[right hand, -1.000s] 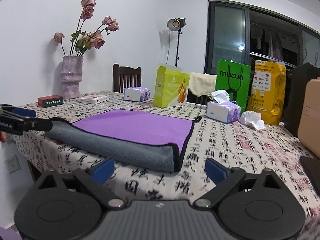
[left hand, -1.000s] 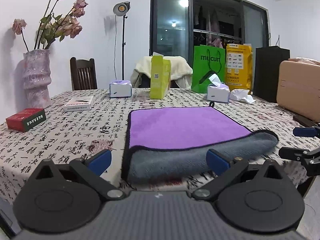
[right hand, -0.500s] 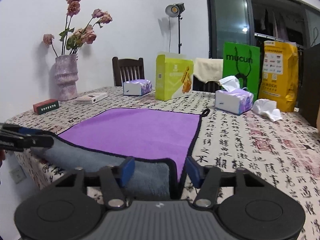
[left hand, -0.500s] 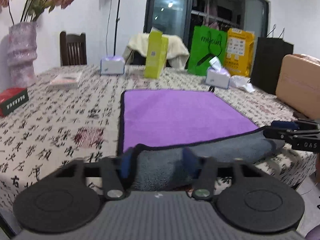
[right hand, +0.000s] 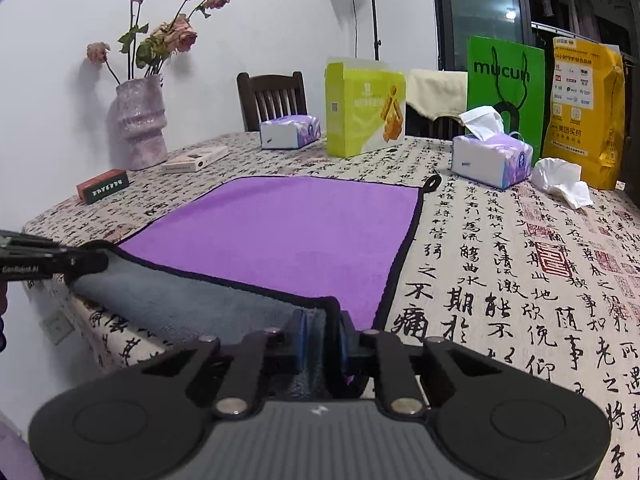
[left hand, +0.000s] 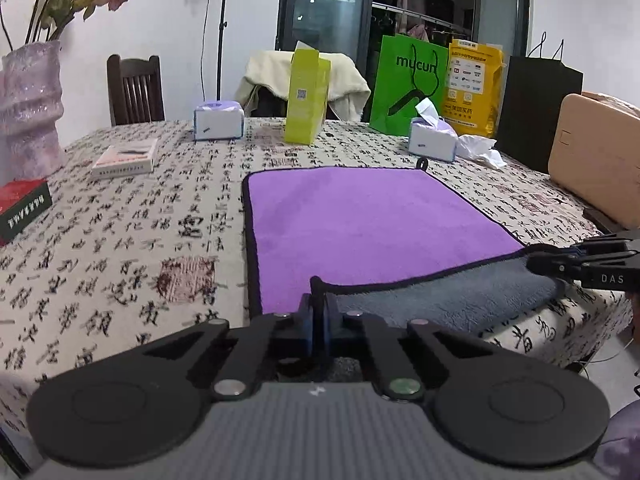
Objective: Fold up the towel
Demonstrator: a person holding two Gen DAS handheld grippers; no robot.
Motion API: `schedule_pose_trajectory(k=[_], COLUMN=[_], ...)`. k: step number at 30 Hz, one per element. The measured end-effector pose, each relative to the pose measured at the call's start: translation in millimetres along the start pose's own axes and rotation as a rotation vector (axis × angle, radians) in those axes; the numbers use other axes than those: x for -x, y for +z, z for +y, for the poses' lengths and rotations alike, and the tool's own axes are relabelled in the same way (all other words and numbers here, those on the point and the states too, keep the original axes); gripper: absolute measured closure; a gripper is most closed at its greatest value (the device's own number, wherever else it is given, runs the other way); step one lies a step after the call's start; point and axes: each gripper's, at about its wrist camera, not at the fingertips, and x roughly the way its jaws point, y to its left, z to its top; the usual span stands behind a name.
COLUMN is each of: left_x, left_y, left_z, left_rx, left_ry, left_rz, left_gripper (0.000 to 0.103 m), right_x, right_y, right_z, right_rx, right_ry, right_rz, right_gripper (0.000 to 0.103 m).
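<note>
A purple towel (left hand: 368, 216) with a grey underside and black trim lies flat on the patterned tablecloth; it also shows in the right wrist view (right hand: 280, 232). Its near edge is turned up, showing grey. My left gripper (left hand: 318, 320) is shut on the near left corner of the towel. My right gripper (right hand: 320, 336) is shut on the near right corner. Each gripper appears at the edge of the other's view, the right one (left hand: 580, 268) and the left one (right hand: 52, 260).
On the table stand a vase (right hand: 140, 120), a red box (left hand: 22, 208), a flat white box (left hand: 124, 156), two tissue packs (left hand: 432, 140), a yellow-green carton (left hand: 306, 96), shopping bags (left hand: 412, 84) and a tan case (left hand: 596, 160). A wooden chair (left hand: 134, 88) stands behind.
Both grippers moved forward onto the towel's near corners and closed on them; the near edge is now lifted slightly off the table.
</note>
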Motion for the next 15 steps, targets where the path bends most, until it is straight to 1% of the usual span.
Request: schedule_pose_trajectory(k=[2, 6, 15], left_x=[-2, -5, -22], left_y=[4, 15, 40], left_z=[-1, -1, 6], left_rx=[-0.016, -0.025, -0.039], left_ry=[0.002, 0.0, 0.008], left_rz=[-0.005, -0.023, -0.045], left_gripper=[0.098, 0.098, 0.098], right_x=[0, -3, -11], right_y=[2, 10, 36], right_z=[2, 6, -7], right_rx=[0.031, 0.063, 0.053], right_ry=[0.015, -0.002, -0.027], right_rz=[0.01, 0.018, -0.013], right_gripper=[0.098, 0.099, 0.099])
